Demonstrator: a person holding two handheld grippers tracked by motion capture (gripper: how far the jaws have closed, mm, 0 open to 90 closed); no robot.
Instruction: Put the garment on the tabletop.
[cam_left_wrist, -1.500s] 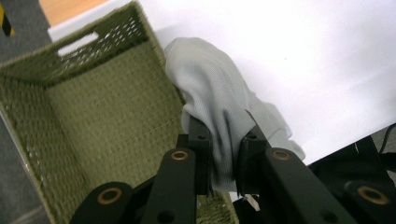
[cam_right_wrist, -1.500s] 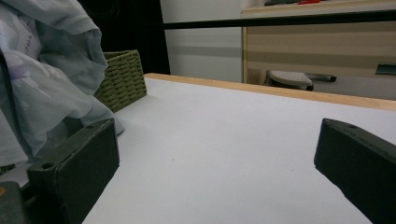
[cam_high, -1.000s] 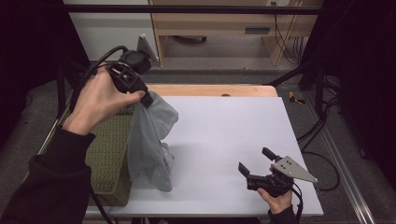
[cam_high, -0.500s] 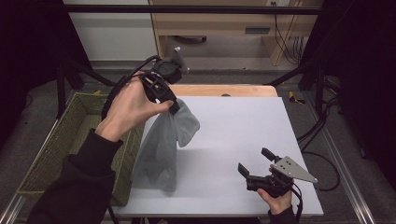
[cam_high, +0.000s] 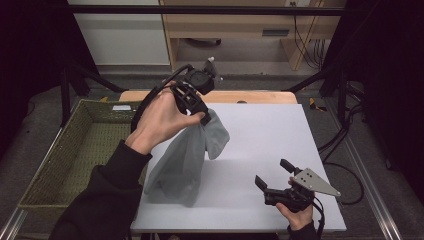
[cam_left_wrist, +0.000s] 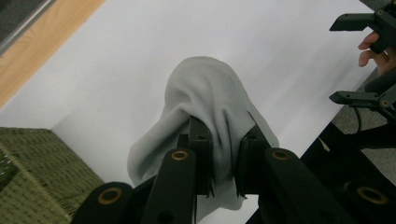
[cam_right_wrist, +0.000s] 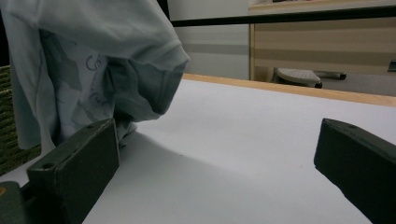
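A light grey garment (cam_high: 185, 160) hangs from my left gripper (cam_high: 204, 119), whose jaws are shut on a bunch of its fabric above the table's left half. Its lower end drapes onto the white table (cam_high: 270, 130). In the left gripper view the cloth (cam_left_wrist: 210, 93) is pinched between my left gripper's (cam_left_wrist: 224, 140) black jaws and falls away below them. My right gripper (cam_high: 272, 172) rests near the table's front right corner, open, with nothing between its jaws. From the right gripper view, the garment (cam_right_wrist: 93, 60) hangs beyond the open right gripper (cam_right_wrist: 217, 154), at the left.
A green woven basket (cam_high: 85, 145) stands beside the table's left edge. A wooden strip (cam_high: 260, 97) runs along the table's far edge. Wooden furniture and cables lie beyond. My right gripper (cam_left_wrist: 343, 58) also appears far off in the left gripper view.
My left hand has carried the garment rightward from over the basket onto the table and lowered it, so its bottom now drapes on the white surface. The right gripper has stayed put.
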